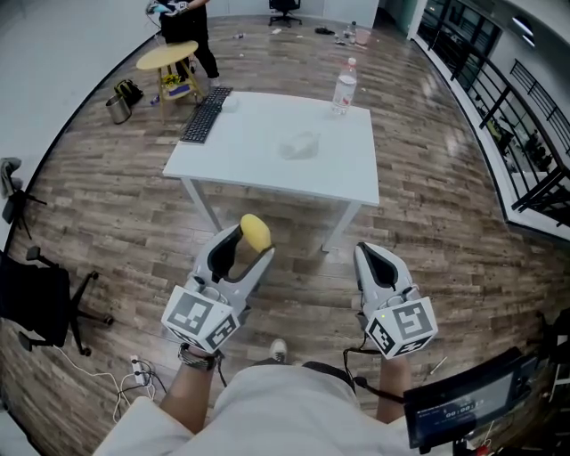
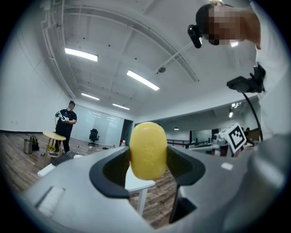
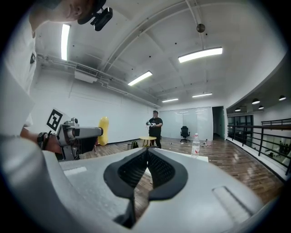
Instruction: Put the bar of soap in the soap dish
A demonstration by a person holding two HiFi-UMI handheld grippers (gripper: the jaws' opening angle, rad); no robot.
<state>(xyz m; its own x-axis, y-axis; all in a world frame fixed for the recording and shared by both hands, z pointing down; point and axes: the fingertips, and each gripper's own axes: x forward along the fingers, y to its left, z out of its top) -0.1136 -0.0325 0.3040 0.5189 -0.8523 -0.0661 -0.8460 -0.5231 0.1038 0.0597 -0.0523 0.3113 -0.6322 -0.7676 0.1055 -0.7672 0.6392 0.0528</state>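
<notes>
In front of the standing person, short of the white table [image 1: 267,165]: two handheld grippers, both raised off any surface. Left gripper [image 1: 250,242]: jaws pinching a yellow oval bar of soap [image 2: 148,150] across its narrow sides, near its lower half, with the rounded upper end standing clear above the jaw pads; the bar is upright and in the air, well apart from the table. Right gripper [image 3: 146,163]: jaws pressed together on nothing, held level beside the left. On the table: a black keyboard [image 1: 206,114] at the far left corner, a clear water bottle [image 1: 344,87] at the far right corner, and near the middle a pale, translucent item [image 1: 300,144] that is probably the soap dish, though it is too faint to confirm. Beyond the table: a round yellow stool [image 1: 167,55] and another person [image 1: 189,22] in dark clothing. Step in hand, as judged: carrying the soap to the dish. Handling notes: the bar looks smooth and rounded, so the grip may slide if squeezed harder or swung; carry it steadily, approach the table's near edge, turn the bar flat over the dish, lower until it rests inside, and only then part the jaws. The right gripper could brace the dish if it is light.
</notes>
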